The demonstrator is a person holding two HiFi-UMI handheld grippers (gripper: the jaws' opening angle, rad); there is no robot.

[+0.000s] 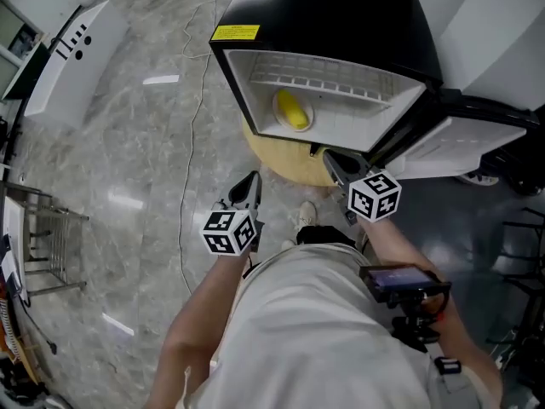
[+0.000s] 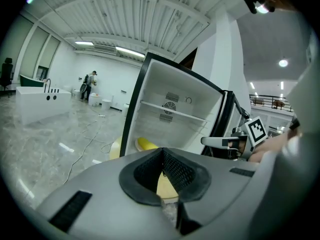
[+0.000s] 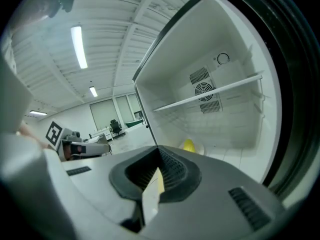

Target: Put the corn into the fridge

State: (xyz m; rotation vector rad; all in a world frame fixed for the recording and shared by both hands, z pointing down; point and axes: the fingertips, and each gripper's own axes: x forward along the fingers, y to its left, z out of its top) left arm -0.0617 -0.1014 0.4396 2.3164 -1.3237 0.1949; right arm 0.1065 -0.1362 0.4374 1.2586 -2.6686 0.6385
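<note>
The yellow corn (image 1: 292,109) lies on the floor of the open fridge (image 1: 341,15), near its left wall. It also shows in the left gripper view as corn (image 2: 146,144) and in the right gripper view as corn (image 3: 189,145). My left gripper (image 1: 251,181) hangs in front of the fridge opening, below and left of it, shut and empty (image 2: 162,159). My right gripper (image 1: 328,158) is at the opening's lower edge, by the door hinge side, also shut with nothing in it (image 3: 159,166). Neither gripper touches the corn.
The fridge door (image 1: 464,139) stands open to the right. A wire shelf (image 3: 210,95) spans the upper interior. The fridge rests on a round yellow base (image 1: 285,162). A cable (image 1: 192,126) runs over the marble floor; a white counter (image 1: 68,49) and a metal rack (image 1: 43,245) stand left.
</note>
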